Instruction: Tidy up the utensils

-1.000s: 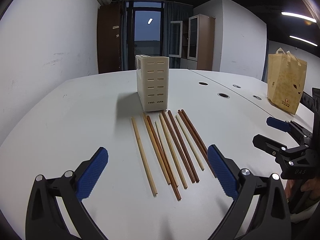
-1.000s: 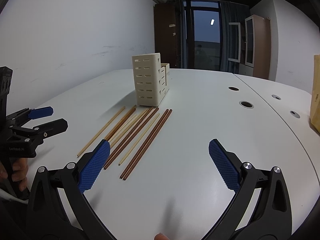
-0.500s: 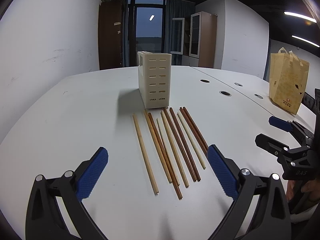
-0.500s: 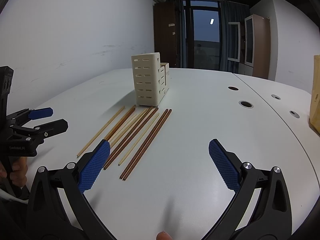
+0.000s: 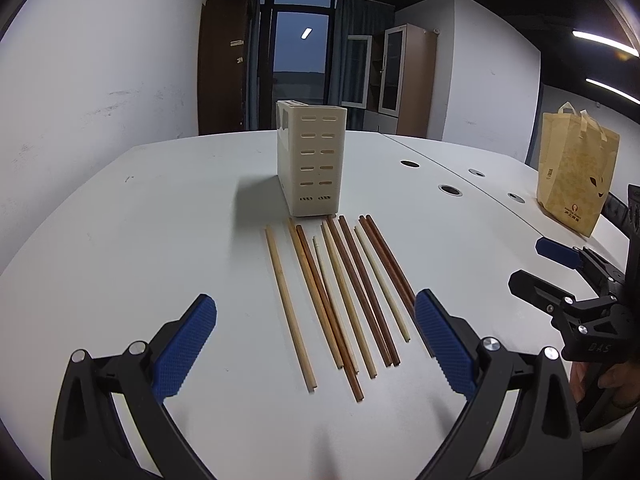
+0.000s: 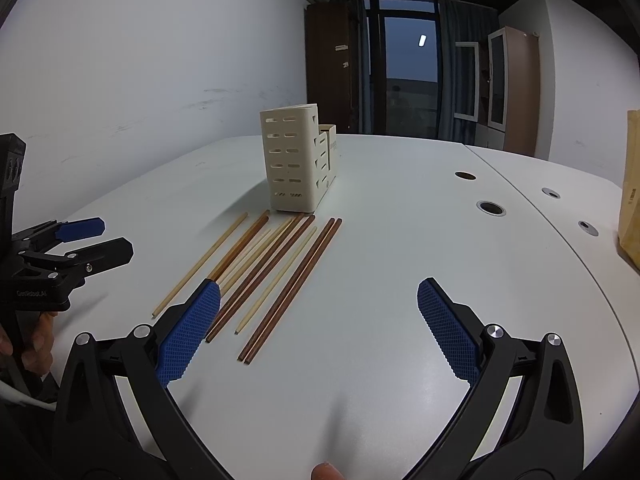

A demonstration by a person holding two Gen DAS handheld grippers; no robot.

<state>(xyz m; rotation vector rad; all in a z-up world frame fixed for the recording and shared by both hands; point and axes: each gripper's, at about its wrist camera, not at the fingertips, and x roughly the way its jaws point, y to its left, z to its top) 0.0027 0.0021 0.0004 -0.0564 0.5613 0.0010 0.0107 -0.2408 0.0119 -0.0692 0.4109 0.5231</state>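
Observation:
Several wooden chopsticks (image 5: 344,288), light, tan and dark brown, lie side by side on the white table (image 5: 120,240). Behind them stands a cream slotted utensil holder (image 5: 311,160), upright. My left gripper (image 5: 316,344) is open and empty, just short of the chopsticks' near ends. My right gripper (image 6: 318,332) is open and empty, with the chopsticks (image 6: 272,272) ahead and to its left and the holder (image 6: 298,164) beyond. Each gripper shows at the edge of the other's view: the right gripper (image 5: 560,276) and the left gripper (image 6: 80,240).
A tan paper bag (image 5: 576,168) stands at the right on the table. Round cable holes (image 6: 491,208) run along the table's right half. A white wall lies to the left, dark doors and cabinets at the back.
The left wrist view has tilted up slightly; the chopsticks and holder sit a little lower in the frame. Both grippers stay open and hardly move.

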